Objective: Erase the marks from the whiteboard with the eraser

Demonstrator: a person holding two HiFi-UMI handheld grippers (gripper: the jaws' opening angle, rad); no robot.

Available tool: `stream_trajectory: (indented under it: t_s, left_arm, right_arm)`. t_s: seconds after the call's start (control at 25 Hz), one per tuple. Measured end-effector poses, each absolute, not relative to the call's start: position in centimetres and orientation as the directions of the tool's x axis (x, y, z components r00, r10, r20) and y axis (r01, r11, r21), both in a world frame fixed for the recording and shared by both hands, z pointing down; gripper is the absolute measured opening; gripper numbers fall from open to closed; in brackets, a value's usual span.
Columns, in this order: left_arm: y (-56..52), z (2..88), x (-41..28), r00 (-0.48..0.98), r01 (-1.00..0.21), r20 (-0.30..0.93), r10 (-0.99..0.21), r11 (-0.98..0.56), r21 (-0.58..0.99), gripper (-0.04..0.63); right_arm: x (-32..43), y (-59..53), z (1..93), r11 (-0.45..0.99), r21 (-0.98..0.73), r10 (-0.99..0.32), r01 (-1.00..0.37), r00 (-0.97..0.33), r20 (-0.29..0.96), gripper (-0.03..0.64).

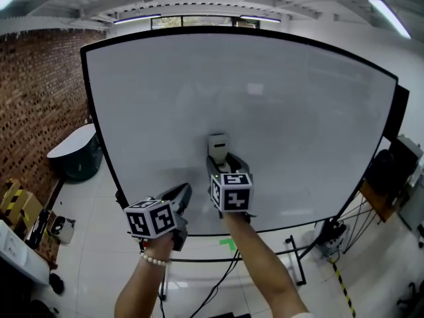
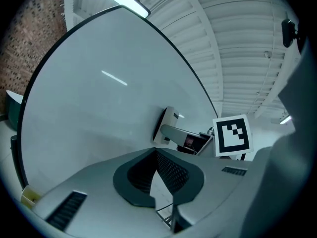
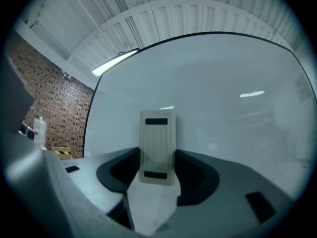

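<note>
Eraser [image 3: 157, 145] pinched at its lower end in right gripper [image 3: 157, 171], long axis upright, face against whiteboard [image 1: 285, 91] just below centre; left gripper [image 2: 156, 166] lower-left, jaws pressed together, empty.

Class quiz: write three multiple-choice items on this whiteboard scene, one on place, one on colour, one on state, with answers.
1. Where is the eraser? A on the floor; B in the right tool, against the whiteboard; C on a shelf.
2. The eraser's colour? A blue; B black; C cream.
3. The left tool is: A shut, empty; B gripping a marker; C wide open.
Answers: B, its jaws clamp it at the board; C, pale cream body; A, jaws meet with nothing between.
</note>
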State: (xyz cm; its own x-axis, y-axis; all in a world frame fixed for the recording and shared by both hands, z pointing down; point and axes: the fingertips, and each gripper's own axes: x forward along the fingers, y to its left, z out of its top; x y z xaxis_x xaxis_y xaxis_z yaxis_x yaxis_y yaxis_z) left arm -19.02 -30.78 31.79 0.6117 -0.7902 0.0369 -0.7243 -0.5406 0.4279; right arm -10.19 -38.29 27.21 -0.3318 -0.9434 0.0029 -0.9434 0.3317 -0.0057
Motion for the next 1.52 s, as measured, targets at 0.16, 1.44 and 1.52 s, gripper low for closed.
stream_trajectory:
  t_s: [0.16,1.44,1.52]
  left_arm:
    - [-31.7,31.9,-16.5,0.628,-0.720,0.052,-0.776,-0.554,0.417,-0.011]
    - [-33.4,29.7,5.7,0.764,-0.598,-0.001,-0.645,-0.710,0.372,-0.011]
    - [-33.3,29.9,7.6,0.765,-0.598,0.004,-0.644,-0.709,0.375,-0.011]
  right_arm:
    - [-7.4,-38.7,27.2,0.316,-0.012,-0.949,-0.949,-0.316,0.000,0.252]
    - [15.2,-39.4,26.8,0.250,0.003,-0.968,-0.968,-0.250,0.019,0.252]
    - [16.9,-39.5,26.7,0.253,0.003,-0.967,-0.967,-0.253,0.020,0.252]
